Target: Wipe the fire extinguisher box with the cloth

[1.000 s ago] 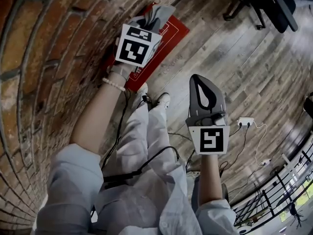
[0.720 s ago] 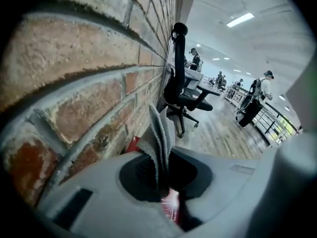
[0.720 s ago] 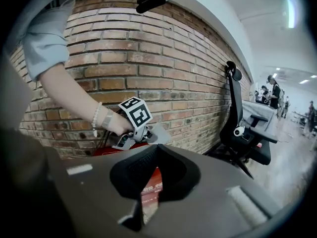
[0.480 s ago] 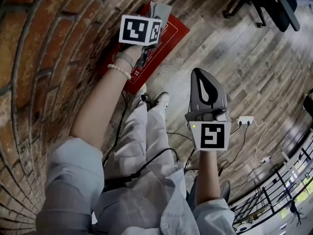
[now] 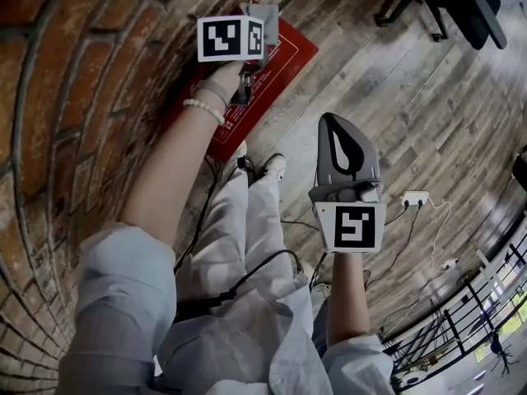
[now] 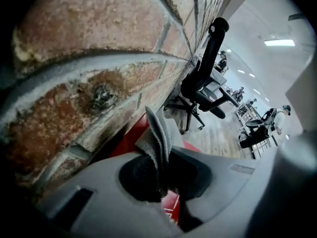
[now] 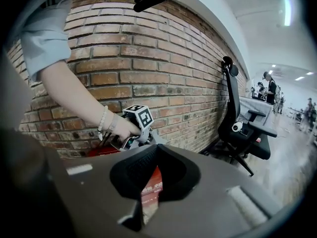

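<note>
The red fire extinguisher box [image 5: 284, 56] lies low against the brick wall. In the head view my left gripper [image 5: 255, 25] reaches over its far end, shut on a grey cloth [image 5: 263, 11] that sticks out past the marker cube. The left gripper view shows the folded cloth [image 6: 157, 133] pinched between the jaws of that gripper [image 6: 163, 155], with the red box [image 6: 126, 139] right beneath and the bricks close by. My right gripper [image 5: 331, 132] hangs apart over the wooden floor, shut and empty. Through the gap in its jaws [image 7: 156, 148] a strip of the red box [image 7: 148, 190] shows.
A brick wall [image 5: 74, 81] runs along the left. A black office chair [image 7: 242, 128] stands by the wall beyond the box. Cables and a white power strip [image 5: 414, 199] lie on the wooden floor [image 5: 412, 97] at right. The person's legs and shoes [image 5: 272, 167] are below the box.
My left gripper has carried the cloth up along the box toward its far end, and its marker cube has turned. The right gripper has stayed nearly still.
</note>
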The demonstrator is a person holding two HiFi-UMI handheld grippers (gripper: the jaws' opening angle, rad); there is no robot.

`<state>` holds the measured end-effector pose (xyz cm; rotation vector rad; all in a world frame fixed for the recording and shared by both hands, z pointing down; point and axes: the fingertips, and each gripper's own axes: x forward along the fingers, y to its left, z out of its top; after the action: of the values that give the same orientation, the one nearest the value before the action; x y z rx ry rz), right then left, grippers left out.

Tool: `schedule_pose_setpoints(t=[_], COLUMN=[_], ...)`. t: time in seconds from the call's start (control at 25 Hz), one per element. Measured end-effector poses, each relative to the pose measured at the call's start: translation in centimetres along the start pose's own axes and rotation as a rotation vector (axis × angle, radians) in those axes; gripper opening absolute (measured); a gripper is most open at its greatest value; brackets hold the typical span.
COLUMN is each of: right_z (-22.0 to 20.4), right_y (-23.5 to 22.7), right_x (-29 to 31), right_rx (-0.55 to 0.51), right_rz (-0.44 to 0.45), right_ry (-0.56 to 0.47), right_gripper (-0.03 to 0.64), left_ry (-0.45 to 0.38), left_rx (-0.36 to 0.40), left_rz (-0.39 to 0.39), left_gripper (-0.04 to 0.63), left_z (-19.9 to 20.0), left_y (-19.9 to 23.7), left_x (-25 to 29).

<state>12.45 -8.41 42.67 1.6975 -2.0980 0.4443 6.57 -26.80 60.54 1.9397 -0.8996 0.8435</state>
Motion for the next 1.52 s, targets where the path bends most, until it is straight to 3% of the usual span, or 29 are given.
schedule_pose_setpoints(t=[0.28, 1.0, 1.52], right_z=[-0.4, -1.4, -0.9], right_y=[0.7, 1.6, 2.9], right_x=[0.0, -0.8, -1.8], right_rx=[-0.008, -0.056, -0.094], right_rz=[0.016, 0.070, 0.102], right_ry=[0.014, 0.038, 0.023], right_gripper=[0.008, 0.008, 0.008], left_ry=[-0.007, -0.046, -0.068], left_rx=[-0.073, -0.097, -0.168], left_rz=[0.011, 0.081, 0.136], left_gripper=[0.012, 0.012, 0.012], left_z=[-0.3, -1.9, -4.7], left_y=[0.8, 2.3, 4.0], left_x=[0.3, -1.4, -4.1])
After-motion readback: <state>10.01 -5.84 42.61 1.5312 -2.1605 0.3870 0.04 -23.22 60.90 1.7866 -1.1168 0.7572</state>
